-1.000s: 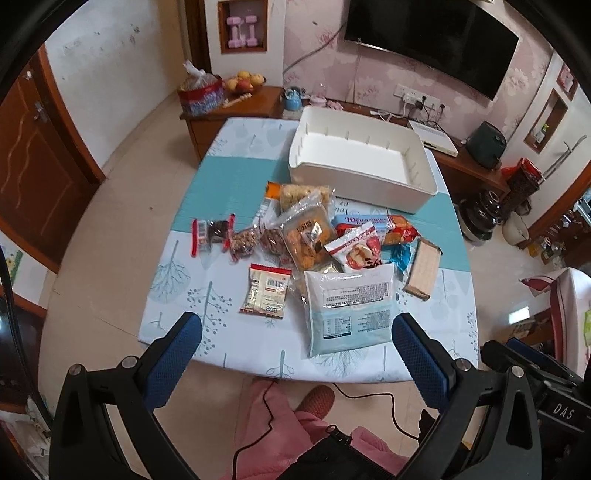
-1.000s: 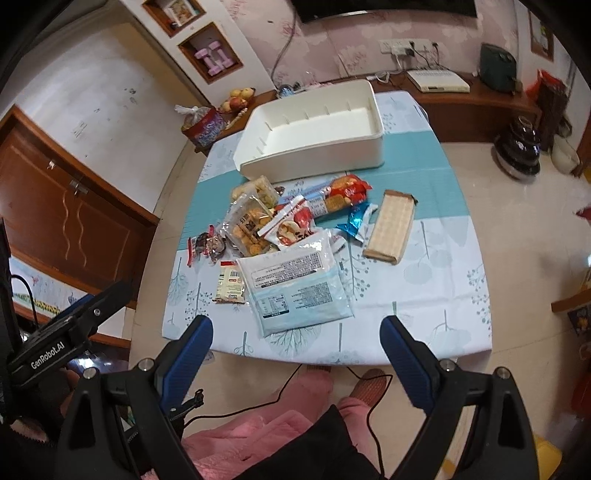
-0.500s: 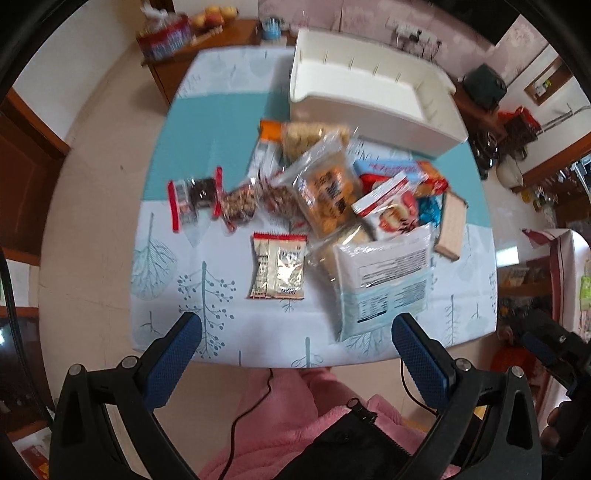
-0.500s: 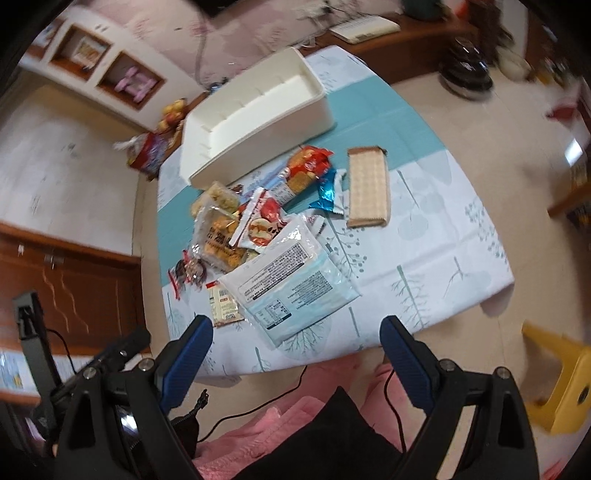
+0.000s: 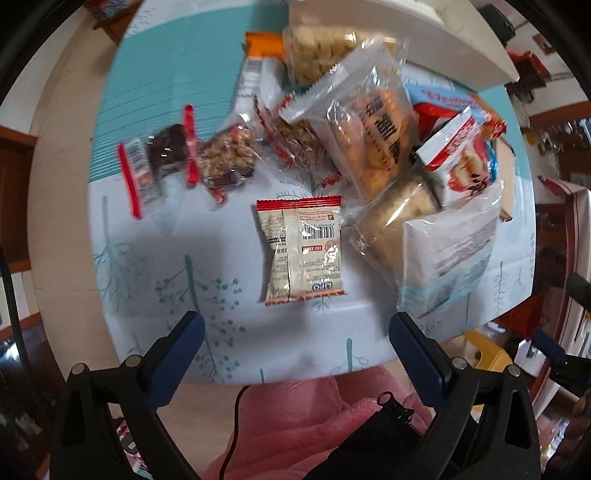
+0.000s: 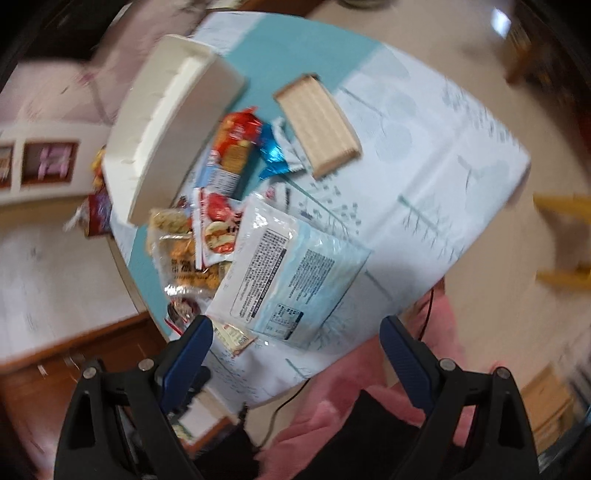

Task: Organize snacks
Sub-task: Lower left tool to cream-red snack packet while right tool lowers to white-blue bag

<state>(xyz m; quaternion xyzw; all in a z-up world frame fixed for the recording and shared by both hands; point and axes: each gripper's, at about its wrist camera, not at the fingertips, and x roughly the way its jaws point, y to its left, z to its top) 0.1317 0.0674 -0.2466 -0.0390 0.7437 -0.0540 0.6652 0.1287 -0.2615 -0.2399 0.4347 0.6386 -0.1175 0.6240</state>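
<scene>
The left tool hangs over the near edge of the bench with its blue fingers spread wide and nothing between them. Just ahead of it, lying flat on the tree-patterned cloth, is a small cream packet with red ends, apart from the main heap of snacks. Behind that packet sit a clear bag of round biscuits, two small nut-bar packets and a dark bar in a red-edged wrapper; to its right lies a large white-and-pale-blue pouch. The white bin stands at the far side of the bench, touching the top of the heap. The right tool is likewise spread wide and holds nothing, hovering above the near edge, with the same large pouch directly ahead of it. Farther on lie a red biscuit pack, a blue foil wrapper and a tan wafer block, with the bin seen to the left. This view is blurred.
</scene>
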